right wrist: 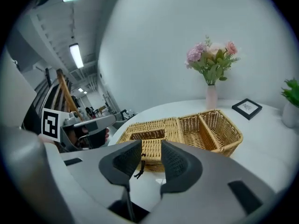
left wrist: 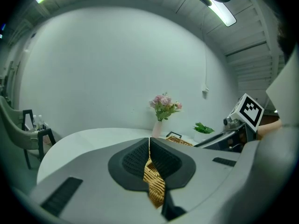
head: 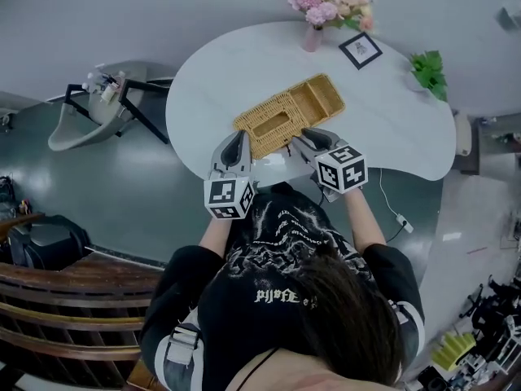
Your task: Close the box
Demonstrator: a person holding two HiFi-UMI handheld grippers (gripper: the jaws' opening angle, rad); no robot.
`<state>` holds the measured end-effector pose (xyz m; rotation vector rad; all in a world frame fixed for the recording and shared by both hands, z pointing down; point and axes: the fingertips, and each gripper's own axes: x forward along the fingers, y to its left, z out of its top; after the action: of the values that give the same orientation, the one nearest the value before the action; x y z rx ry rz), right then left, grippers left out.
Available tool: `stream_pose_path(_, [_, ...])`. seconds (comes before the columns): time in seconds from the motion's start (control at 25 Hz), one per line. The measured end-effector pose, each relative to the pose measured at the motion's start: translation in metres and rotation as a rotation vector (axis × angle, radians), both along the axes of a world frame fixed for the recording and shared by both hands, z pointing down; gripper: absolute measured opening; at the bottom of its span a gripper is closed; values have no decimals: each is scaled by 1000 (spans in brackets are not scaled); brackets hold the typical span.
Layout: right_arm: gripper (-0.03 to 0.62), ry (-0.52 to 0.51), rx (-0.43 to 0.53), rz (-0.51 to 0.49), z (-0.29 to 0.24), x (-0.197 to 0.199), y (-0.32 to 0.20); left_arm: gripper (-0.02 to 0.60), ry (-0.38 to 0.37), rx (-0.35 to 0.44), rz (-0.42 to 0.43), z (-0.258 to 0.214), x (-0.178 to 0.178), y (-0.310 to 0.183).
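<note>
Head view, hands: both forearms reach forward from the body. The left gripper (head: 238, 139) and right gripper (head: 313, 137) sit side by side at the near edge of the white table (head: 383, 129), marker cubes towards the person.
Head view, box: the wicker box (head: 289, 112) lies slantwise on the table just past both grippers. Its near half is covered by a slotted top, and its far compartments are open.
Head view, surroundings: a vase of flowers (head: 330, 2), a small framed picture (head: 360, 49) and a green plant (head: 427, 70) stand at the far rim, well apart from the box.
Left gripper view, tool: the jaws are pressed together on a woven edge of the box, and the strip of wicker shows between the pads.
Left gripper view, pose: it looks nearly level across the table.
Right gripper view, tool: the jaws are spread, pads pressing on nothing. A small dark loop (right wrist: 138, 167) on the box's near wall shows in the gap.
Right gripper view, pose: tilted down, facing the box's near side.
</note>
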<state>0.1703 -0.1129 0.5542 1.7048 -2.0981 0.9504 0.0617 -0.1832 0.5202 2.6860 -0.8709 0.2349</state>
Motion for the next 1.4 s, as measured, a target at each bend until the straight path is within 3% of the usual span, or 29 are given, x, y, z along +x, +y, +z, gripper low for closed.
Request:
stream_pose_path(0.28, [161,106,204,94,-27,24,-26,26,4,23,-22,-6,12,-6])
stream_pose_path(0.4, [161,184,253,84,-38,32,-40,26,5,35,-36,-9,17,-7])
stream_pose_path(0.52, [158,187,281,92,-43,37,-48,26,8,44,-64,-11,20,-9])
stream_pose_path(0.8, [32,305,281,129,-36,47,-58,26,10,69,-127,-11,28,-11])
stream_pose_path(0.96, [25,243,274,112,-30,44,-62,26,8,77,-136,-13,31,-10])
stream_pose_path(1.4, [25,236,270,79,-27,45,-59,26,-17,88,-155,-12,31,-8])
